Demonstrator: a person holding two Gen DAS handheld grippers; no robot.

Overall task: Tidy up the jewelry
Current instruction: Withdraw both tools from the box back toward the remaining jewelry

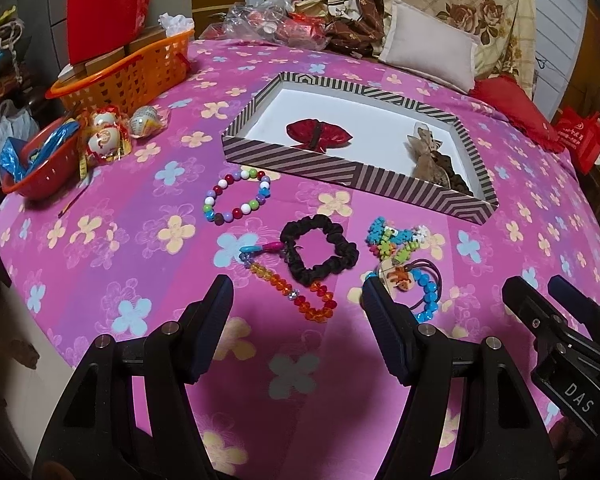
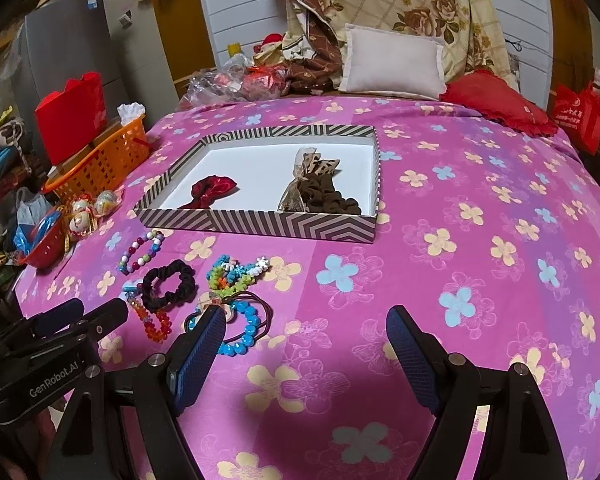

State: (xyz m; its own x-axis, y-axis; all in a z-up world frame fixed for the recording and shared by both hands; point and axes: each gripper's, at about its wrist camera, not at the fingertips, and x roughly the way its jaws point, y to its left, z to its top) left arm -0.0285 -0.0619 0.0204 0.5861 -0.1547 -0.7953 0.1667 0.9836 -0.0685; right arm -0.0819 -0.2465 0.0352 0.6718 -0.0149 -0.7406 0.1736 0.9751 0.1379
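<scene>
Left hand-held gripper (image 1: 296, 292): jaws wide, empty, above the orange bracelet (image 1: 300, 290).
Right hand-held gripper (image 2: 306, 330): jaws wide, empty.
Jewelry: loose on bed (image 2: 480, 280), before box (image 2: 260, 224).
Risk: blue bracelet (image 2: 240, 330) lies tangled with hair ties; lifting may drag neighbours.

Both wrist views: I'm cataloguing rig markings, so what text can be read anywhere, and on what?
"DAS": on the right gripper, seen from the left wrist.
"GenRobot.AI": on the left gripper, seen from the right wrist.
White print on the red bag: too small to read.
Red marks on the wrapped eggs: unreadable.
</scene>
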